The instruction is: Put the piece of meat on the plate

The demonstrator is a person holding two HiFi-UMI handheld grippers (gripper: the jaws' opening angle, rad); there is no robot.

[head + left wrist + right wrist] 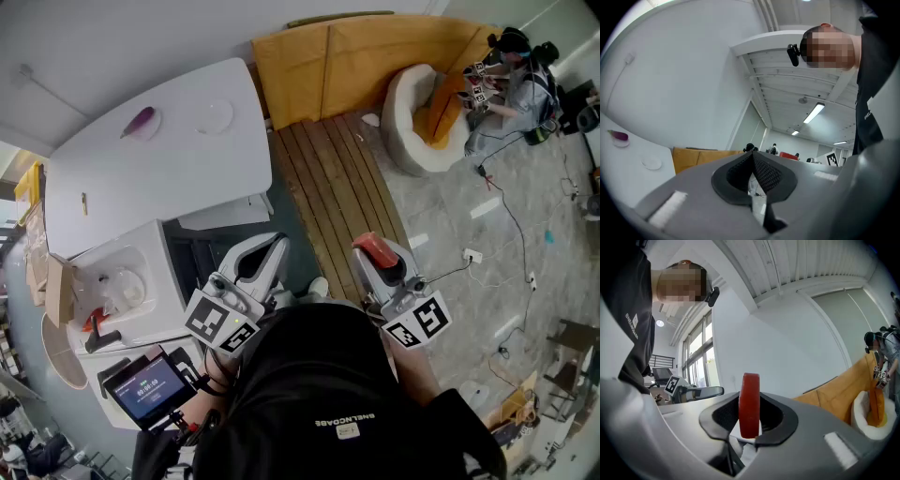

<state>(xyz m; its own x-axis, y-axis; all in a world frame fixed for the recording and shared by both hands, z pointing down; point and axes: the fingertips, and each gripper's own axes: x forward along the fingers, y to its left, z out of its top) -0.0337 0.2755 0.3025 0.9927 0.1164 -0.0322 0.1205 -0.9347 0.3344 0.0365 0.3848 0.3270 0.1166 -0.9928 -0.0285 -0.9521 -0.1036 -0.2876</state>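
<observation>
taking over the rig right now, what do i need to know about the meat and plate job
Left gripper: jaws together, nothing between them, held level near the body.
Right gripper: shut on the red piece of meat, which stands on edge between the pads.
Things: an empty plate lies on the white table, up and to the left in the head view, well away from both grippers. Beside it, a second plate carries a purple item.
Done: the meat is picked up.
Left: carry it to the table and release it onto the plate, probably the empty one.
</observation>
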